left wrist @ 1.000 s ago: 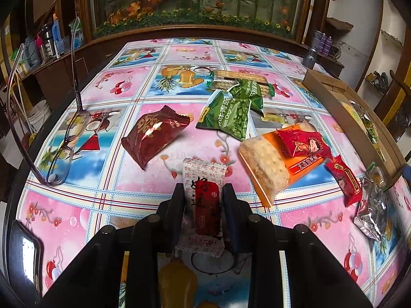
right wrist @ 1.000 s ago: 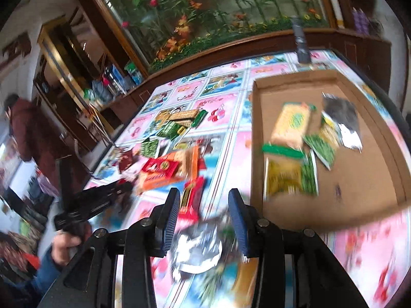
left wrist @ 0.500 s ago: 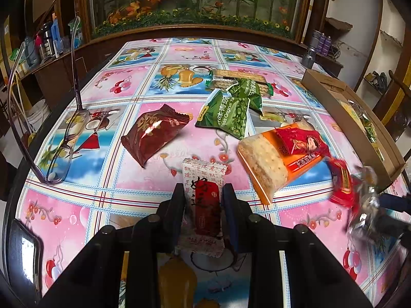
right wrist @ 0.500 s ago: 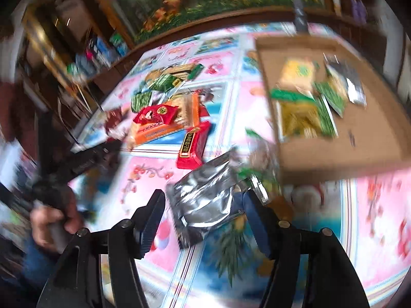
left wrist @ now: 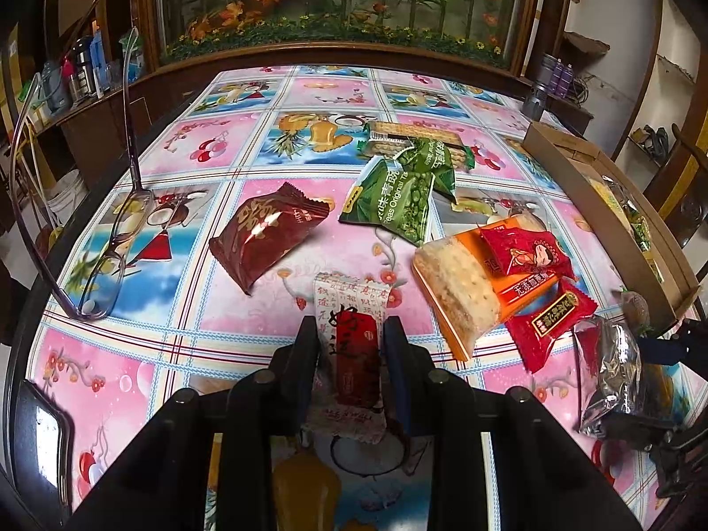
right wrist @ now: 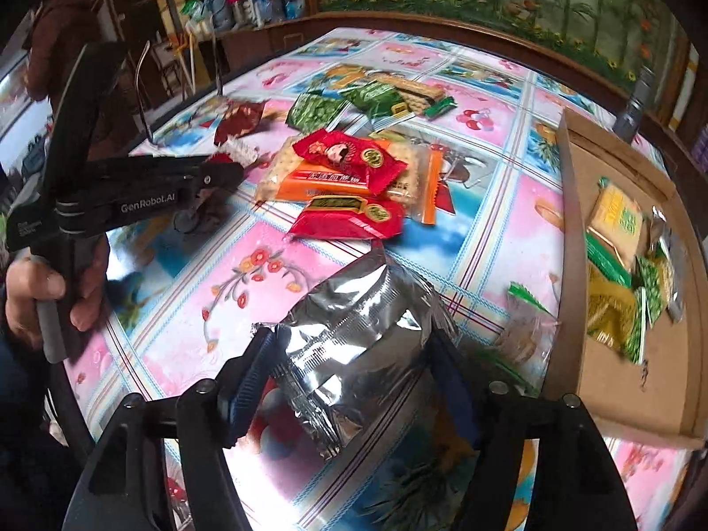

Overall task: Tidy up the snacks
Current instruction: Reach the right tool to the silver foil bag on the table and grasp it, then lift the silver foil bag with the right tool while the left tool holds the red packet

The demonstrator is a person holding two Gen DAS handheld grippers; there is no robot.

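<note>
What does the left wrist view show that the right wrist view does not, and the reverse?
Only the left wrist view shows the eyeglasses and the white-and-red packet clamped in the left gripper. Only the right wrist view shows the box's snacks laid out and the hand. Both show the silver pouch, orange cracker pack and cardboard box.

**Foil, film and cardboard on a glossy cloth**

From my remote seat I see a crinkled silver foil pouch (right wrist: 354, 354) with a mirror sheen, lying on the table's slick, shiny printed oilcloth (right wrist: 212, 309). Near the right edge, a matt brown cardboard tray (right wrist: 571, 239) looks rough and dull. The maroon packet (left wrist: 265, 234) is glossy plastic film; the white-and-red wrapper (left wrist: 354, 345) looks papery and matt. Polished dark wood (left wrist: 336, 51) frames the far edge.
</note>
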